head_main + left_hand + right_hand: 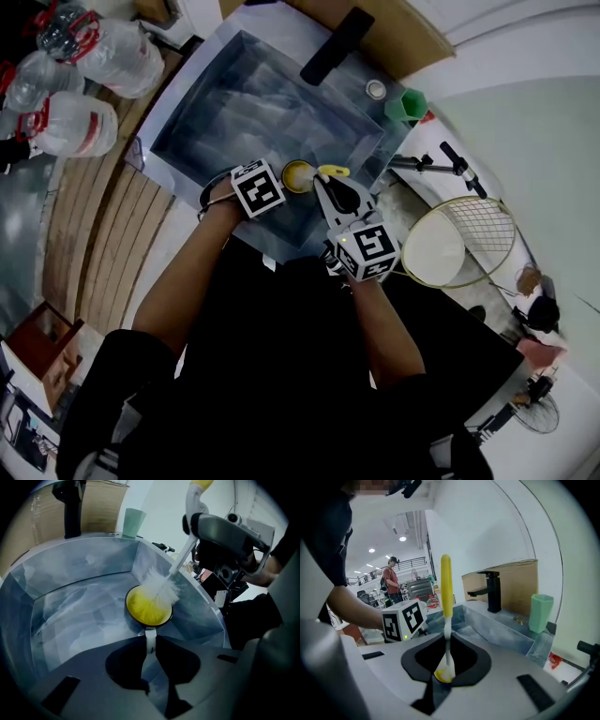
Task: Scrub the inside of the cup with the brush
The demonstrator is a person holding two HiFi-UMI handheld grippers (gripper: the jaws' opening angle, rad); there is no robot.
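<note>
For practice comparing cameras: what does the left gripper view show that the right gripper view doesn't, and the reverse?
Left gripper view only: the left gripper, jaws shut on the cup by its handle. Right gripper view only: the right gripper, jaws shut on the brush stem, and the left gripper's marker cube. Both: brush head in the cup's yellow inside, black faucet, green tumbler.

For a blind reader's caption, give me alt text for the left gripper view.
The left gripper pinches a yellow-lined cup by its handle in a grey sink while a white-bristled brush, held by the right gripper, dips into it. A black tap and green tumbler stand behind.
</note>
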